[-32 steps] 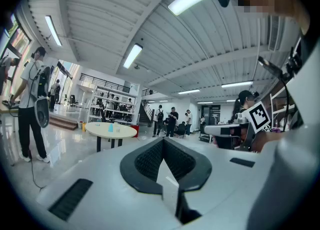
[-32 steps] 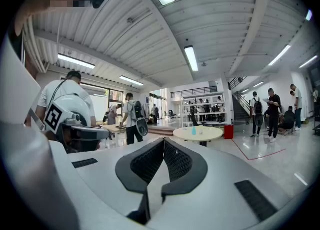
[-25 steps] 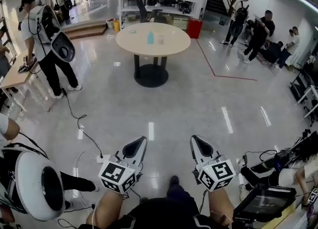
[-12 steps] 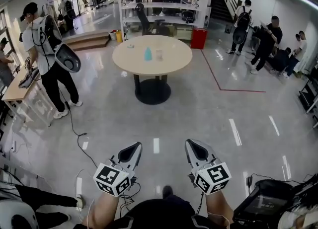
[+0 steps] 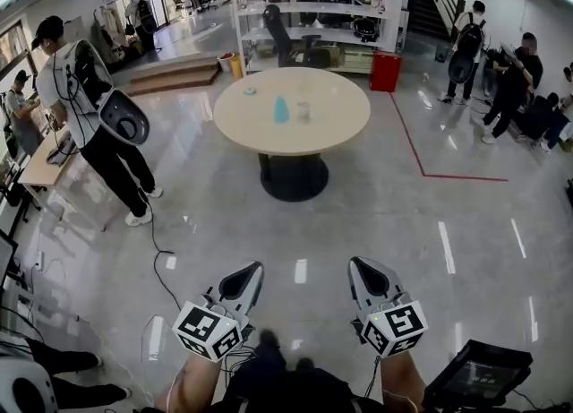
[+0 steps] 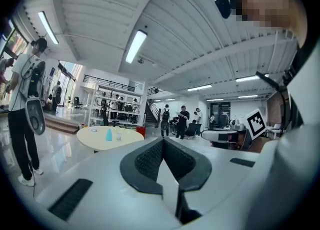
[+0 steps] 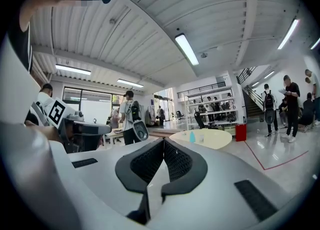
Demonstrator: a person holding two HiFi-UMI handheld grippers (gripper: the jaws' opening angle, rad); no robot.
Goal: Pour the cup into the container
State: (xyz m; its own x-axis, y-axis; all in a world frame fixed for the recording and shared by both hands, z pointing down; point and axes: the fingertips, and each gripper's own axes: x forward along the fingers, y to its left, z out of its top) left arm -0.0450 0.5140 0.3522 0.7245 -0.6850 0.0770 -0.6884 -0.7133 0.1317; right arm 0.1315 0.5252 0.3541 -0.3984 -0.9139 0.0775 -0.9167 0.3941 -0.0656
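A round beige table (image 5: 327, 133) stands ahead across the glossy floor. On it stand a blue container (image 5: 281, 110) and a small clear cup (image 5: 304, 112) side by side. My left gripper (image 5: 253, 268) and right gripper (image 5: 356, 263) are held out level, side by side, well short of the table, both shut with nothing between the jaws. In the left gripper view the shut left gripper (image 6: 163, 140) points towards the table (image 6: 100, 143) with the blue container (image 6: 109, 134) and cup (image 6: 119, 135). The right gripper view shows the right gripper (image 7: 164, 141) shut, the container (image 7: 192, 136) and cup (image 7: 201, 137) far off.
A person with gear (image 5: 94, 116) stands at the left by a desk (image 5: 45, 159). A cable (image 5: 157, 250) trails over the floor. Behind the table are shelves (image 5: 313, 8), a chair (image 5: 282, 35) and a red bin (image 5: 385, 71). Several people (image 5: 515, 80) stand at the right. A screen (image 5: 470, 375) sits at lower right.
The table has come nearer and looks larger in the head view. Both grippers stay shut, side by side. The person at the lower left has slid mostly out of view.
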